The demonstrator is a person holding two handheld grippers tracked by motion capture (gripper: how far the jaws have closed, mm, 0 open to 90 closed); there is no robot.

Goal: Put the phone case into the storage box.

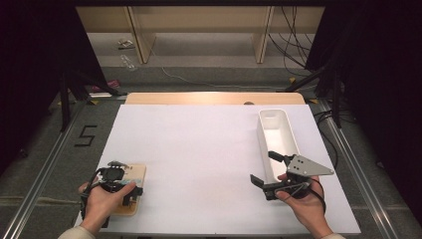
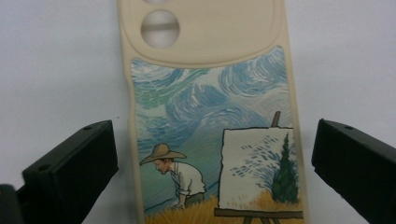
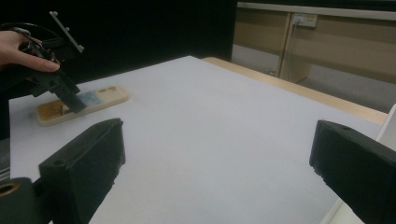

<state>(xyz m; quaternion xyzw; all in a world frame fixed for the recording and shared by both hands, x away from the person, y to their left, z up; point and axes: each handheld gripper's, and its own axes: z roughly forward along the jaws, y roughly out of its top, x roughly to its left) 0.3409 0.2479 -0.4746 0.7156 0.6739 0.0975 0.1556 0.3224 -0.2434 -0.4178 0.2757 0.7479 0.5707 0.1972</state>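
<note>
A cream phone case (image 2: 210,107) printed with a painter, an easel and a swirling blue sky lies flat on the white table, camera cut-out pointing away. My left gripper (image 2: 214,140) hovers just over it, open, one jaw on each side of the case and not touching it. In the high view the case (image 1: 137,173) sits at the near left corner under the left gripper (image 1: 130,193). My right gripper (image 1: 263,168) is open and empty at the near right, beside the white tray (image 1: 276,135). The right gripper view looks between its own open jaws (image 3: 219,140) toward the case (image 3: 93,100) and the left gripper (image 3: 60,86).
The long white tray stands lengthwise at the right side of the table and looks empty. A wooden strip (image 1: 214,98) edges the table's far side. Beyond it are floor cables (image 1: 293,47) and wooden furniture. Metal rails (image 1: 47,169) run along both sides.
</note>
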